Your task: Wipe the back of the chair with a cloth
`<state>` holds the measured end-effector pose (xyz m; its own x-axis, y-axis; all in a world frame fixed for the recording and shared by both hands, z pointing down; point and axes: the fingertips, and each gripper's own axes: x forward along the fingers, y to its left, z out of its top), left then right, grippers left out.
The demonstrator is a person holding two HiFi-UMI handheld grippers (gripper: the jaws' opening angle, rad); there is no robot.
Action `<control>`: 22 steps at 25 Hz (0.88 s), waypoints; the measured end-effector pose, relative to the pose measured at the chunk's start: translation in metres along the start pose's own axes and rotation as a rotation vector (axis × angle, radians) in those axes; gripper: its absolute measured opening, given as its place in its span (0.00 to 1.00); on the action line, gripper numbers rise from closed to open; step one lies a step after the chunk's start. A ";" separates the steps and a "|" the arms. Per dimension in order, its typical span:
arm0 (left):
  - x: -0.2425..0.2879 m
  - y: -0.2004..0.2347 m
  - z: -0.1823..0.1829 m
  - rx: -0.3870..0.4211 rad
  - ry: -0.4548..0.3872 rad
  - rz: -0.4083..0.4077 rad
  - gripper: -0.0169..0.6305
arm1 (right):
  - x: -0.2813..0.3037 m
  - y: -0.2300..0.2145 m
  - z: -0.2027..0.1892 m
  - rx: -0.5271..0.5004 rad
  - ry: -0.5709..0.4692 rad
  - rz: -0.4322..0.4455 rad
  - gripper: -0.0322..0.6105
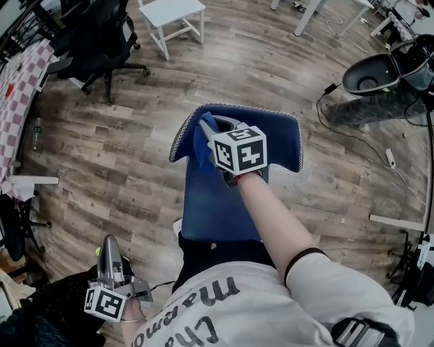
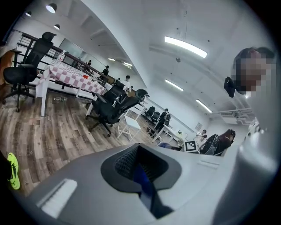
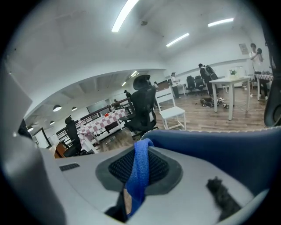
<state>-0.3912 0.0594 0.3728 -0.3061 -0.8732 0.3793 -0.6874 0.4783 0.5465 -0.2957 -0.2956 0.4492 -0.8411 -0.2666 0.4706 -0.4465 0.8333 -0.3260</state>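
In the head view a blue chair stands in front of me, its back (image 1: 281, 135) edged with white stitching and its seat (image 1: 217, 203) nearer to me. My right gripper (image 1: 211, 130) is shut on a blue cloth (image 1: 203, 141) and holds it against the left part of the chair back. In the right gripper view the cloth (image 3: 140, 169) hangs out between the shut jaws, with the blue chair back (image 3: 228, 147) just beyond. My left gripper (image 1: 108, 245) is low at my left side, away from the chair. Its jaws are shut and point across the floor.
A black office chair (image 1: 95, 41) and a white stool (image 1: 173, 17) stand farther off. A checkered table (image 1: 20, 74) runs along the left edge. A dark tilted seat shell (image 1: 369, 74) and floor cables (image 1: 390, 159) lie to the right. People and desks show in the distance.
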 end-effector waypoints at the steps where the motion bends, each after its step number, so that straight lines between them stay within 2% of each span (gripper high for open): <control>1: 0.003 0.002 0.004 0.005 0.003 -0.005 0.03 | 0.001 -0.002 -0.003 0.019 0.008 0.000 0.14; 6: 0.024 -0.002 0.011 0.029 0.035 -0.051 0.03 | -0.003 -0.012 -0.012 0.061 0.028 -0.012 0.14; 16: 0.053 -0.036 -0.001 0.069 0.111 -0.148 0.03 | -0.048 -0.065 -0.023 0.130 -0.002 -0.117 0.15; 22: 0.063 -0.061 -0.017 0.049 0.136 -0.219 0.03 | -0.088 -0.104 -0.031 0.224 -0.039 -0.174 0.15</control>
<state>-0.3570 -0.0233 0.3761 -0.0577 -0.9333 0.3543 -0.7598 0.2713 0.5909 -0.1655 -0.3438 0.4668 -0.7553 -0.4178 0.5049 -0.6376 0.6468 -0.4185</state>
